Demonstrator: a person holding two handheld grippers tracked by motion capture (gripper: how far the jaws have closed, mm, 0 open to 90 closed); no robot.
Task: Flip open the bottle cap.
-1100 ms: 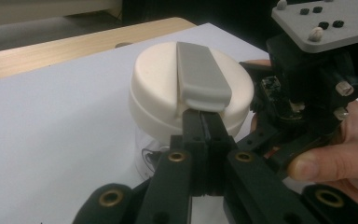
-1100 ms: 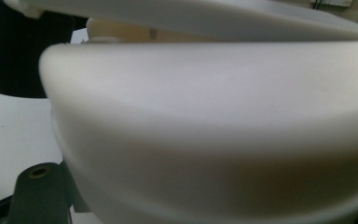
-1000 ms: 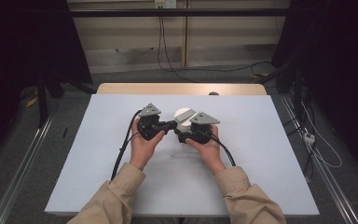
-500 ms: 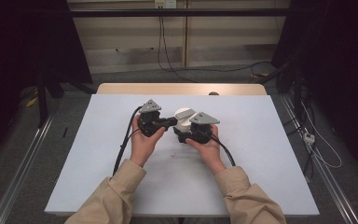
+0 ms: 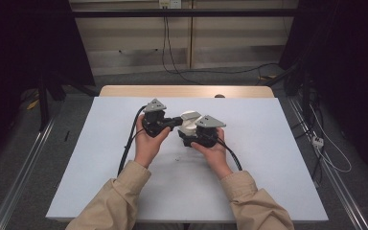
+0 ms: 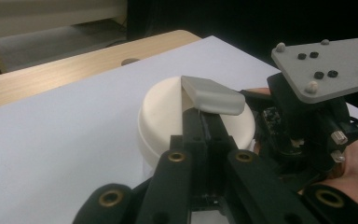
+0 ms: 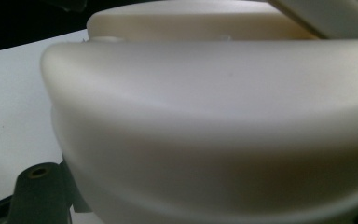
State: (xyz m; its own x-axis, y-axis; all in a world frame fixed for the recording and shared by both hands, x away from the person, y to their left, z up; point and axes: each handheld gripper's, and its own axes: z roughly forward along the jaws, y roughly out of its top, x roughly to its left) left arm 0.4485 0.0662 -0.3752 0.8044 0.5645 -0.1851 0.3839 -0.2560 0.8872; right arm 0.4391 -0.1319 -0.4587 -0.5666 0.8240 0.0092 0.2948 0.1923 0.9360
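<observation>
1. Your left hand [image 5: 147, 143] comes in from the bottom of the high view with the forearm angled up toward the centre of the tabletop [image 5: 100, 163], and the left gripper [image 5: 175, 121] points to your right.
2. The left gripper's jaws are closed together on a small grey tab [image 6: 212, 95] that sticks up over the top of the round cream container [image 6: 168, 112].
3. Your right hand [image 5: 214, 152] mirrors the left one, its sleeve [image 5: 254, 201] slanting inward, and holds the right gripper [image 5: 191, 132] against the container's right side.
4. In the right gripper view the container [image 7: 214, 116] sits very close between the jaws; you cannot tell how far they are open or whether they grip it.
5. The container stands mid-tabletop, between both grippers.
</observation>
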